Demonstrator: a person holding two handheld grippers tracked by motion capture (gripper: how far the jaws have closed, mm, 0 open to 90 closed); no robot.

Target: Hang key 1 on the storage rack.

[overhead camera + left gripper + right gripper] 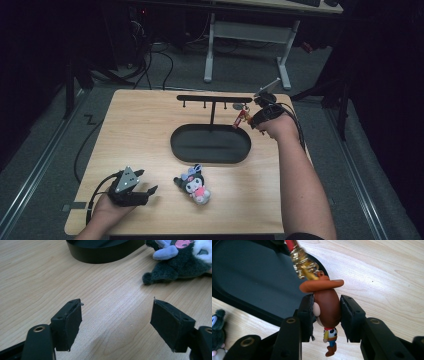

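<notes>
Brown-hatted cowboy keychain (pixel 327 312) is clamped in the right tool (pixel 327 315); the left tool (pixel 116 325) gapes wide, no lettering legible.

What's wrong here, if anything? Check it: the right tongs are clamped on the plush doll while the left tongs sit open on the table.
One thing is wrong: the right tongs clamp the cowboy keychain figure, as the right gripper view shows. The plush doll lies on the table. The left tongs are open.

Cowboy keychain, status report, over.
Right gripper shut on the cowboy keychain by its head, near the rack. Left gripper open, resting on the table. Plush toy lies apart, nothing blocking.
</notes>
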